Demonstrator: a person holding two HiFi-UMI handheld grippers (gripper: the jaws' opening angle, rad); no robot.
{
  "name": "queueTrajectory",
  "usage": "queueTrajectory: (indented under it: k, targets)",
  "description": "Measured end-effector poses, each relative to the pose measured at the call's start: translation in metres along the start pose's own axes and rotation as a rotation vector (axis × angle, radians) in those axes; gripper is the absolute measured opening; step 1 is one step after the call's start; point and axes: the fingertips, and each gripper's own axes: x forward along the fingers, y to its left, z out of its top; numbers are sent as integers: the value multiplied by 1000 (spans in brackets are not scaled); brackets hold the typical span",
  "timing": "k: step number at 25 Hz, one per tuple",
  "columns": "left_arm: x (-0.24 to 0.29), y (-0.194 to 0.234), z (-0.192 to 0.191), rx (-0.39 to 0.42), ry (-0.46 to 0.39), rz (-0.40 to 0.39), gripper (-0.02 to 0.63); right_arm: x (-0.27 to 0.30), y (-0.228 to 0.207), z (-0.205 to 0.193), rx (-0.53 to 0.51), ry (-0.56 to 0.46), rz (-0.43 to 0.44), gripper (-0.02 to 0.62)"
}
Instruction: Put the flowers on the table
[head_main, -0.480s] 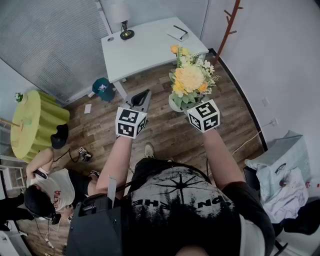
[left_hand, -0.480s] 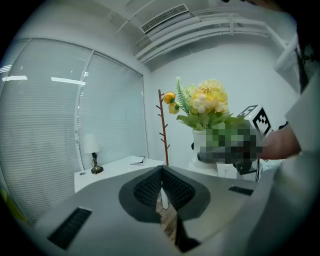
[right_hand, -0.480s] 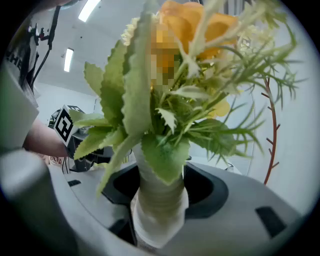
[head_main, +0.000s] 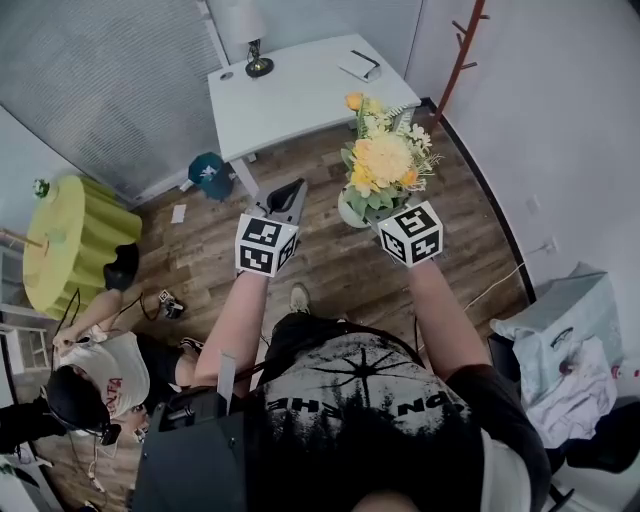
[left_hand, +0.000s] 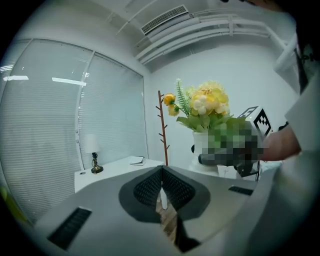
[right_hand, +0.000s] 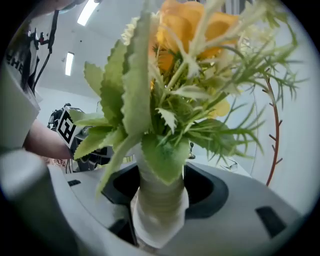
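Right gripper (head_main: 372, 215) clamps the vase (right_hand: 159, 210) of flowers (head_main: 383, 160), held upright. Left gripper (head_main: 290, 192) is clenched, empty. Desk (head_main: 300, 95) lies ahead, its near edge closest to the right gripper.

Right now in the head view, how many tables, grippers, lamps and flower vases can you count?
Tables: 2, white table and green table
Grippers: 2, left gripper and right gripper
Lamp: 1
Flower vase: 1
Total: 6

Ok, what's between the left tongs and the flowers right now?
Nothing. In the head view, the gap between the left tongs and the flowers shows only wooden floor below.
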Motion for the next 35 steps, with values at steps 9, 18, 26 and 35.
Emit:
queueTrajectory:
  k: [9,18,26,35]
  targets:
    - [-8,-1,3,6,-21,17,12,-2,5,-2,25,0,8,268]
    - [0,13,-9,-26,-15,22,12,12,-2,-3,17,9,10,268]
    - [27,50,-17,-42,1,14,12,56,-19,6,20,2,12,268]
    - [65,115,-11,-52,1,-4,12,124,-46,23,12,6,3,268]
